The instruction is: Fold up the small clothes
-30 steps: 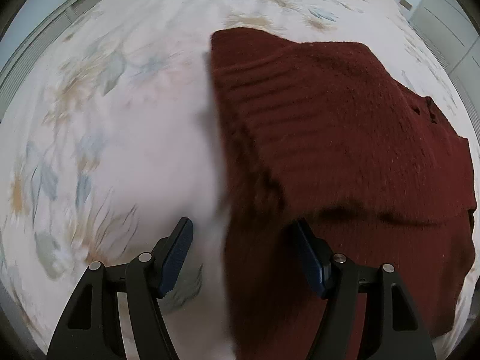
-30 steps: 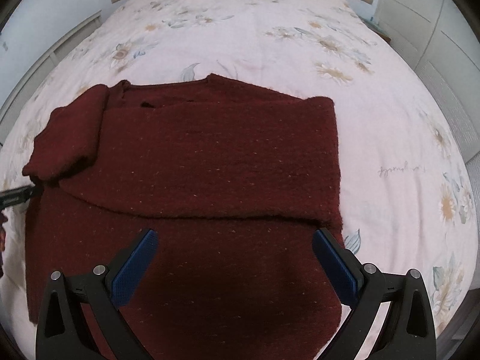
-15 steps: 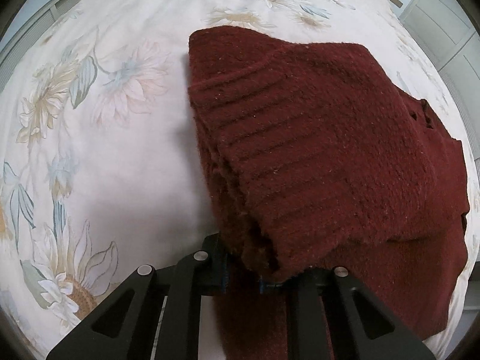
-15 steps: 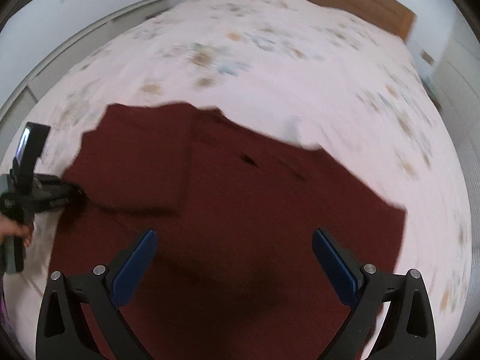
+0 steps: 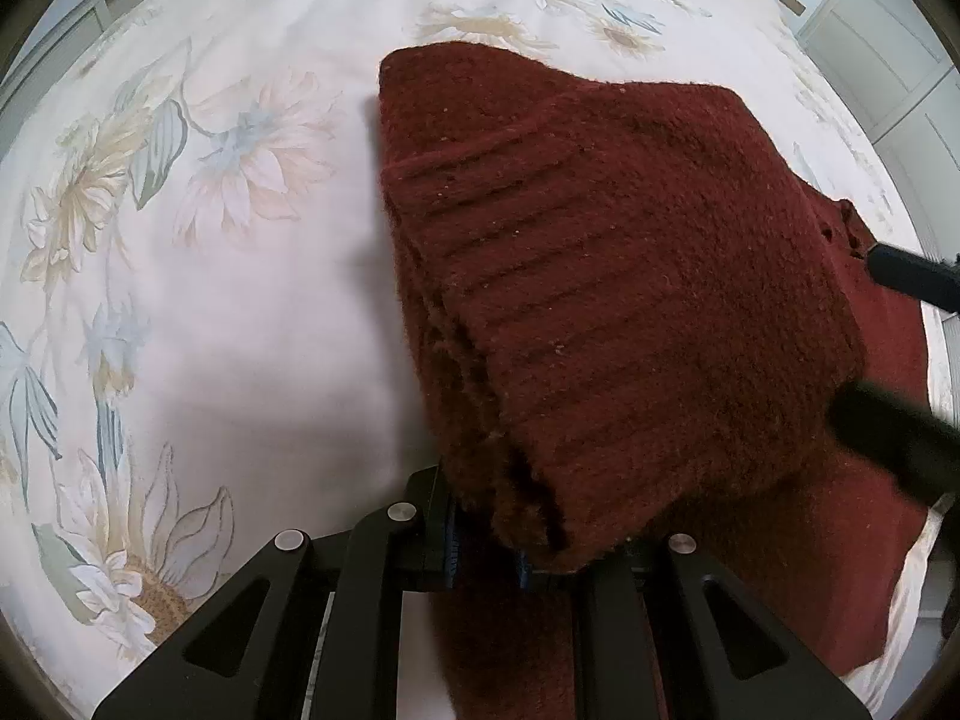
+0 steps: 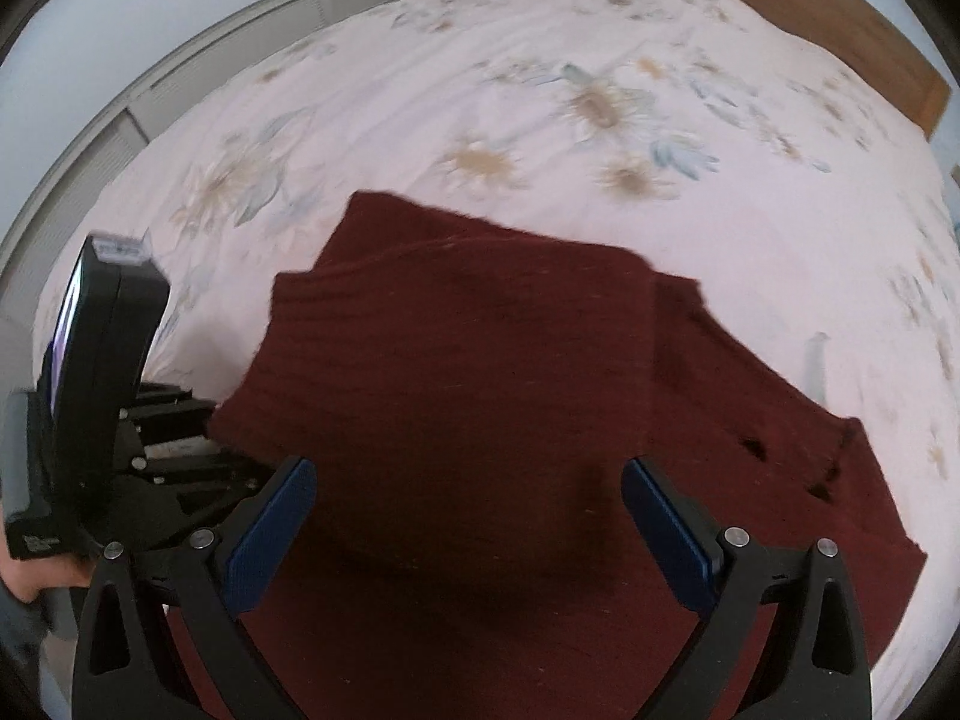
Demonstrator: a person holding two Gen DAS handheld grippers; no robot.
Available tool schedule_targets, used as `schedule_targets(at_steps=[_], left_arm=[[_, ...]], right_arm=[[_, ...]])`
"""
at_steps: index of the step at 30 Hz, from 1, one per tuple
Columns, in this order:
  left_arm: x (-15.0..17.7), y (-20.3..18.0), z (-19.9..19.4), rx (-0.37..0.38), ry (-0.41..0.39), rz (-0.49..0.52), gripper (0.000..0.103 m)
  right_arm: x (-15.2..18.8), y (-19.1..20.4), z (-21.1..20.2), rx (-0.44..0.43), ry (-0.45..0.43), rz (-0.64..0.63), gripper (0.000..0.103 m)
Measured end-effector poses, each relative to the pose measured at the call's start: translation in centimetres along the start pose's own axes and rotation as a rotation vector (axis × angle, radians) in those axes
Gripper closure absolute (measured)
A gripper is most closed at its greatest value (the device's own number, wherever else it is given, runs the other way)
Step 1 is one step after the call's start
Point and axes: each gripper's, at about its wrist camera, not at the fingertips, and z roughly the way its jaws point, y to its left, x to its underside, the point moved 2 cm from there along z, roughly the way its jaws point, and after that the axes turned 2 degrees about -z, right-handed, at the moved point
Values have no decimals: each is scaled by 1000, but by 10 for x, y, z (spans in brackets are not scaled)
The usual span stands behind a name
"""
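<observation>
A dark red knit sweater (image 5: 630,300) lies on the bed, its ribbed sleeve folded over the body. My left gripper (image 5: 486,552) is shut on the sweater's left edge near the cuff, and the cloth hides its pads. In the right wrist view the sweater (image 6: 480,390) fills the middle. My right gripper (image 6: 474,534) is open and empty, its blue pads (image 6: 270,534) low over the sweater's body. The left gripper's body (image 6: 102,408) shows at that view's left, gripping the cloth edge. The right gripper's dark fingers (image 5: 906,276) show at the left view's right edge.
The bed has a white sheet with pale flowers (image 5: 210,210), open on the sweater's left and behind it. A wooden headboard (image 6: 840,18) is at the far end. White cupboard doors (image 5: 888,78) stand to the right, a pale wall panel (image 6: 180,78) to the left.
My left gripper has shut on the sweater's edge and lifted it slightly. My right gripper, still open, has swung left and closer over the sweater, toward the left gripper.
</observation>
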Motion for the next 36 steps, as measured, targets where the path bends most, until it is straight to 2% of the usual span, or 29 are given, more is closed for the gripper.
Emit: schedule_targets(at_steps=[2,6,8,9,11,13,16,19,22,28,36], left_arm=[[-3,2,1,1,2,1,91],[-4,12,3,-5,4,7,91],[-5,14,3,-7,7,10,91],[-6,15,4,-8,8,11,91],[-8,16,6,-10,11,13,91],[-10,16,8,-13,13,14,91],[-12,16,8,-16,13,14,91],[-14,17,8,-13,15,15,91],[-10,13,12,-8,18,13,91],[-12,11,14,-7,21,14,91],[-12,7,7,-21,22,11,91]], right_arm=[[3,2,6,-5,20,-8,5],[8,0,27,2,76,-8,25],[11,1,34,2,78,-19,26],[12,3,35,9,80,-28,30],[13,8,38,22,83,-52,41],[13,15,40,28,83,-79,62],[14,21,42,50,81,-102,78],[15,16,38,31,74,-83,87],[15,-1,22,-18,44,-7,93],[24,-36,-23,-57,-41,132,93],[57,-104,-73,-99,-124,402,93]])
